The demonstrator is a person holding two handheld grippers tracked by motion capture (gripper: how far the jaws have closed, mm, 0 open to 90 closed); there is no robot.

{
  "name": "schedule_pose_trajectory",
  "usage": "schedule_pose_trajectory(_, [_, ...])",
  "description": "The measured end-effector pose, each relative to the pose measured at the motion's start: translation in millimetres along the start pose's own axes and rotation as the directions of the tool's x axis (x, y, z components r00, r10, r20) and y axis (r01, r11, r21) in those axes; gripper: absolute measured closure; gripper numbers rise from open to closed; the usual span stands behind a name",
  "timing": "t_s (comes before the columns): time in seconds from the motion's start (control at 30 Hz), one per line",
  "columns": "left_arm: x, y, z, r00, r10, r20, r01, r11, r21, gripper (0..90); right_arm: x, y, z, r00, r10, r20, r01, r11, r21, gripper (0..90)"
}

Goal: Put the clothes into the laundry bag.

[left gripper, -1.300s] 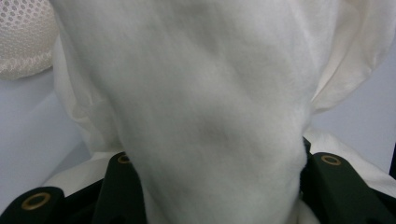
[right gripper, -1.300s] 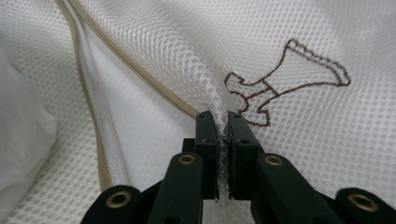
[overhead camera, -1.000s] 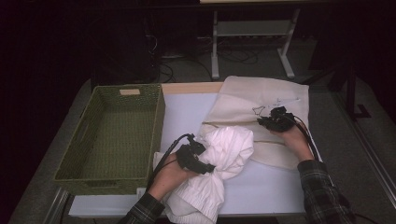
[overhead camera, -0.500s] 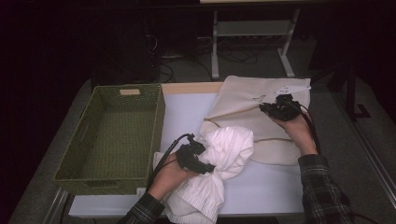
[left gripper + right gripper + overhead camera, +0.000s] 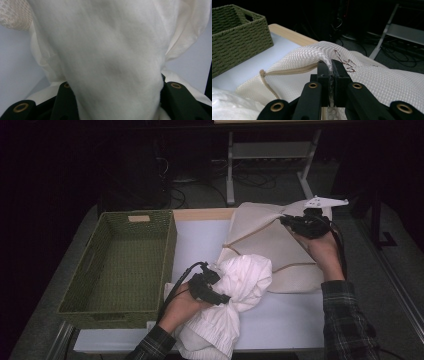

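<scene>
White cloth (image 5: 110, 57) over left jaws

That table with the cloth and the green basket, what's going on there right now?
A person is working with a pair of tongs in each hand. The left tongs are clamped on a bunched white cloth at the near edge of the table. The right tongs pinch a fold of a cream mesh bag and hold it lifted off the table, with its drawstring hanging loose. The green woven basket sits empty on the left.
</scene>
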State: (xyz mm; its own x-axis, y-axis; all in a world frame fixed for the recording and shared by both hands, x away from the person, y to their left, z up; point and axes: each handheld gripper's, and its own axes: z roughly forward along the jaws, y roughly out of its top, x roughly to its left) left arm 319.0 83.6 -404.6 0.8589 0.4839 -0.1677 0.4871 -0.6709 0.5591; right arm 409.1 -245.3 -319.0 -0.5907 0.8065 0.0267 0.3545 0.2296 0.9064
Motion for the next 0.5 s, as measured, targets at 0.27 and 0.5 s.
schedule_pose_trajectory(0.27, [-4.0,3.9,-7.9,0.9997,0.024,-0.007,-0.024,0.9993,-0.028,53.6,3.7,-7.5,0.8,0.9998,-0.021,-0.003,0.021,0.999,0.041,85.8])
schedule_pose_trajectory(0.5, [-4.1,10.4,-13.1,0.9994,0.033,-0.004,-0.033,0.9979,-0.055,54.1,3.9,-9.5,3.7,0.9997,-0.022,-0.006,0.022,0.999,0.042,85.8])
